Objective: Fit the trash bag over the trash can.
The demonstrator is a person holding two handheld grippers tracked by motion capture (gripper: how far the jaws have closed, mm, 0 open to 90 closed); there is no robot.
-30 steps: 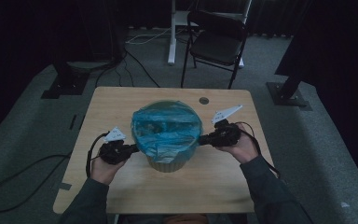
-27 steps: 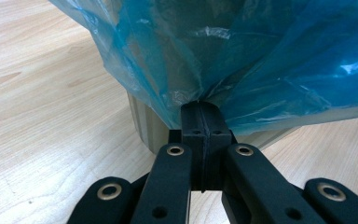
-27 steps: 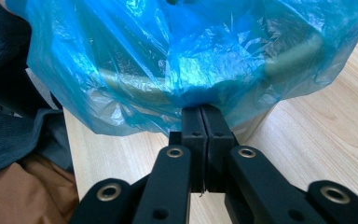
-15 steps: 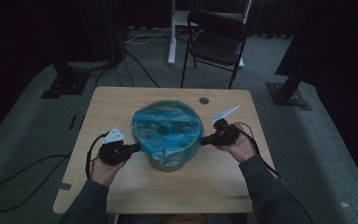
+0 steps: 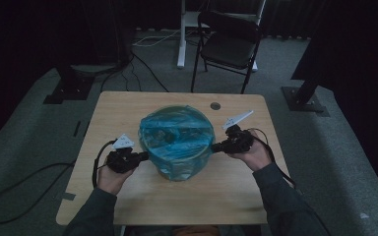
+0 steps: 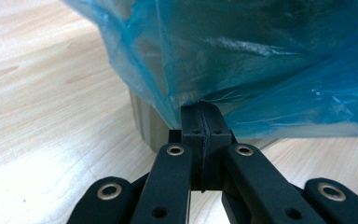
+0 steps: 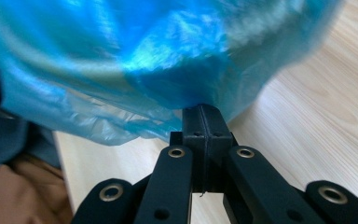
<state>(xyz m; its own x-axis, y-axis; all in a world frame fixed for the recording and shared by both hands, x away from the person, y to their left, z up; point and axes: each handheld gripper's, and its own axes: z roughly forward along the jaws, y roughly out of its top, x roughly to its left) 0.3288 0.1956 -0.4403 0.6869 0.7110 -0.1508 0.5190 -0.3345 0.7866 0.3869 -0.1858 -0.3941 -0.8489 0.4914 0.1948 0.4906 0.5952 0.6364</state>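
High view: a blue plastic bag (image 5: 177,135) is spread over a round bin (image 5: 179,171) standing at the middle of the wooden table (image 5: 128,105). The left gripper (image 5: 142,156) meets the bag's left side and the right gripper (image 5: 215,147) its right side, each held in a hand at bag-rim height; the bag film is stretched between them. Left gripper view: the jaws are fully closed, pads pressed flat together, with a fold of the blue bag (image 6: 242,60) pinched at their tips; the ribbed grey wall of the bin (image 6: 147,123) stands just behind and to the left, on the table. Right gripper view: the jaws are likewise fully closed, clamping the lower edge of the bag (image 7: 135,56), which billows above them; the table surface (image 7: 307,121) lies beneath, and a sleeve shows at the lower left.
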